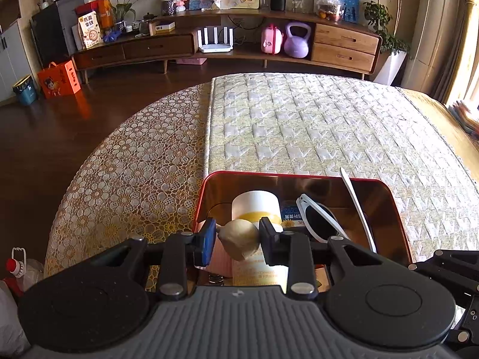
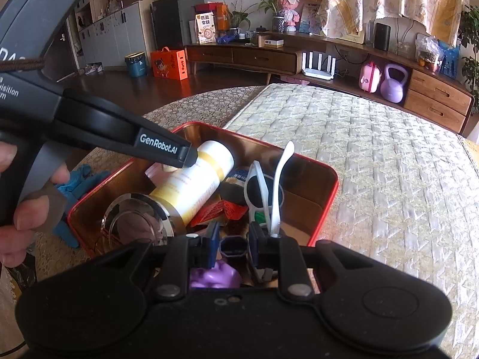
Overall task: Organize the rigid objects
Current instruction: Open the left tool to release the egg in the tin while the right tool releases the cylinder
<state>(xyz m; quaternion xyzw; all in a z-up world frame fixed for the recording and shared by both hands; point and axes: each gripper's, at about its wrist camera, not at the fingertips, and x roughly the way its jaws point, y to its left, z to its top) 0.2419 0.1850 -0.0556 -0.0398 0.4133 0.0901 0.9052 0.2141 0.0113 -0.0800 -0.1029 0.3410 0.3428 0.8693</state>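
We see a red tin box with a shiny gold inside sitting on a quilted mat over a lace-covered desk, both grippers held over it. Left gripper is clamped on a small beige rounded object, the blue pad on one side and the black finger on the other both pressing it, held above the near part of the box. Under it lies a white and yellow bottle on its side, white cap end away from the left camera. Beside the bottle, white-framed sunglasses with dark lenses rest in the box, one arm sticking up past the far rim. From the right wrist view the right gripper is closed on a small dark hexagonal object, pads touching both sides, low over the near edge of the box. Just below it sits a purple lump, what it is we cannot tell. Same view shows the left gripper coming in from the left with its fingertip over the bottle, a person's hand around its handle. The bottle's shiny metal base faces the right camera. A red wrapper lies between the bottle and the sunglasses. Blue gloves lie on the desk outside the box's left wall. A long wooden cabinet runs along the back wall.
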